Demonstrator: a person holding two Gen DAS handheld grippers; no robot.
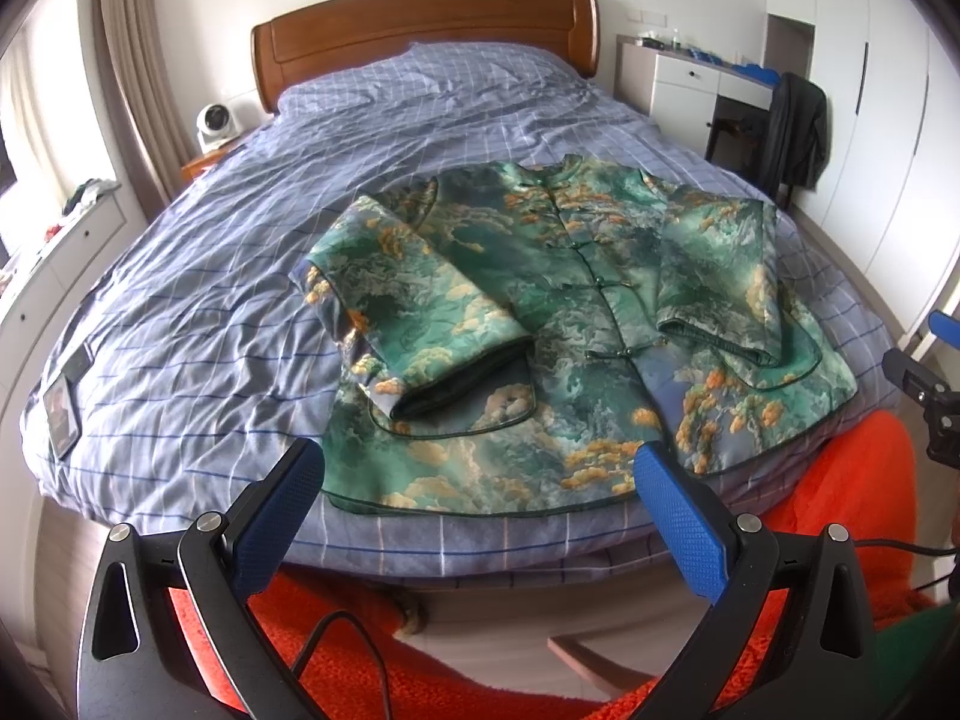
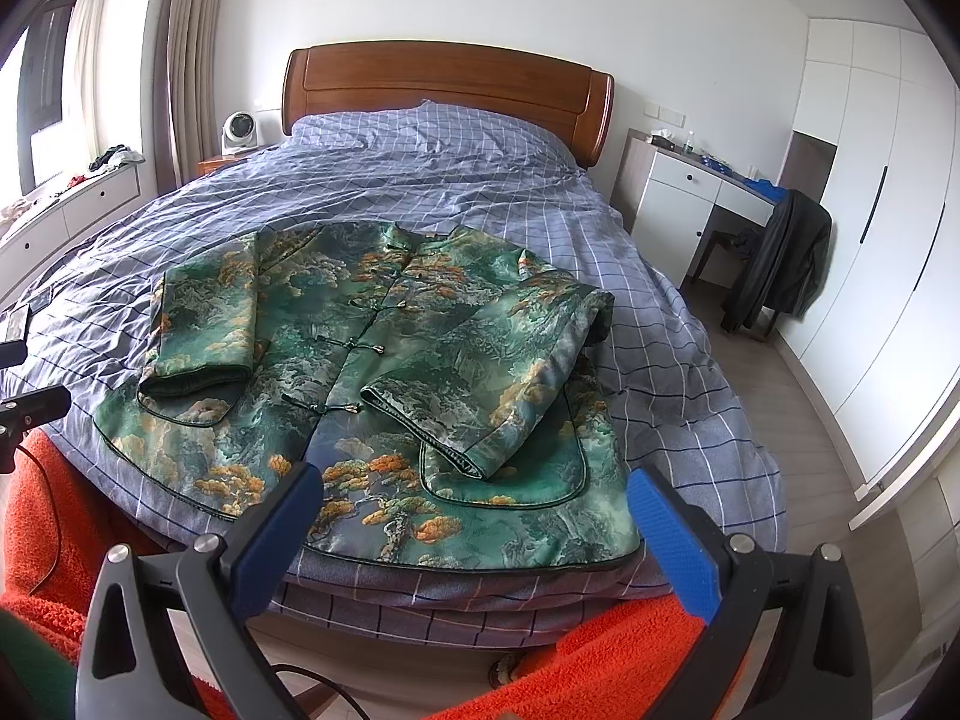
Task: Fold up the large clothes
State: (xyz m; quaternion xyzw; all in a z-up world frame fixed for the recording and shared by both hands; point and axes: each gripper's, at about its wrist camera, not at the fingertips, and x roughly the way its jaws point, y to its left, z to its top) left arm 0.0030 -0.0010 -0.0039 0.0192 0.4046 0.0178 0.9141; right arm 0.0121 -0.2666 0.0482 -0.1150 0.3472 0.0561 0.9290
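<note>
A green jacket (image 1: 558, 324) (image 2: 384, 360) with an orange tree print lies front up on the bed, near its foot. Both sleeves are folded inward over the body: the left sleeve (image 1: 414, 312) (image 2: 204, 324) and the right sleeve (image 1: 720, 276) (image 2: 510, 372). My left gripper (image 1: 480, 468) hovers open just short of the jacket's hem, holding nothing. My right gripper (image 2: 474, 492) is likewise open and empty above the hem's right part. The other gripper's black body shows at the frame edge in each view.
The bed (image 1: 240, 276) (image 2: 690, 360) has a blue checked cover and a wooden headboard (image 1: 432, 18). A phone (image 1: 60, 414) lies at the bed's left edge. A chair with a dark garment (image 2: 780, 258) stands by a white desk on the right. Orange fleece sleeves (image 1: 840, 492) show below.
</note>
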